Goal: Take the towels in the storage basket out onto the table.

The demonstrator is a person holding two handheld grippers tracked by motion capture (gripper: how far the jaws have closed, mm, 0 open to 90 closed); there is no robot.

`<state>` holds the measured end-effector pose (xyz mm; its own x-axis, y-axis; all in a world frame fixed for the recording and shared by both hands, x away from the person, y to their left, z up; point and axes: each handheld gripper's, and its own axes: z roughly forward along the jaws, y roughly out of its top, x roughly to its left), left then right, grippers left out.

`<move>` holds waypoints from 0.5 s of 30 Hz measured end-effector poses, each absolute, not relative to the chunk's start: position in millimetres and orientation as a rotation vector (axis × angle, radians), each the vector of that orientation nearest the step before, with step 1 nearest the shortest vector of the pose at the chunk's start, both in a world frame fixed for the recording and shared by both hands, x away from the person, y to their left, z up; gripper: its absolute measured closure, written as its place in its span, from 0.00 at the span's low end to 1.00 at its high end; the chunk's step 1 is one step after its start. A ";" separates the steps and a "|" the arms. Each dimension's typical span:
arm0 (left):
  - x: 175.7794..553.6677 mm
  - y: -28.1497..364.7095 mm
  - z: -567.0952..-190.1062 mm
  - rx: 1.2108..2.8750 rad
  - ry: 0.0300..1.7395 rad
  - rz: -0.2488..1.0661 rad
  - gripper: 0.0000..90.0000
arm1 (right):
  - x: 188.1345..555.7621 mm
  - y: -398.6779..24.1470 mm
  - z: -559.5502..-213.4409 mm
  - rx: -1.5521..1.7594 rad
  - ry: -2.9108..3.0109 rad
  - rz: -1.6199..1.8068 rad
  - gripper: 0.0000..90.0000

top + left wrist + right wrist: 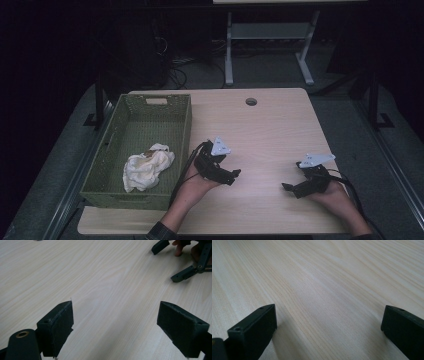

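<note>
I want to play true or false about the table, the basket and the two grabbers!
1. The white cloth lies inside the green basket. True.
2. The left gripper holds the cloth. False: its jaws stand open with nothing between them.
3. The right gripper is open over the bare wooden table. True.
4. The basket sits on the table's right side. False: it sits on the left.

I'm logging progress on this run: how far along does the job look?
Looks done: the cream cloth lies bunched inside the green basket. In hand: nothing; the left gripper and right gripper are both open, resting low over bare wood of the table, pointing toward each other. Left: nothing else lies on the tabletop to put away.
</note>
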<state>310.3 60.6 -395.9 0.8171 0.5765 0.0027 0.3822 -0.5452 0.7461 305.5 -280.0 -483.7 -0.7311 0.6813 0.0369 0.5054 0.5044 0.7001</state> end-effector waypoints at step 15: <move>321.6 66.3 -372.2 2.208 0.654 0.290 0.15 | 305.5 -280.1 -483.6 1.008 2.505 1.045 0.00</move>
<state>321.6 66.3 -372.2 0.8402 0.5422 -0.0062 0.3593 -0.5482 0.7552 305.5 -280.1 -483.6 -0.7309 0.6815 0.0363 0.5053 0.5045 0.7001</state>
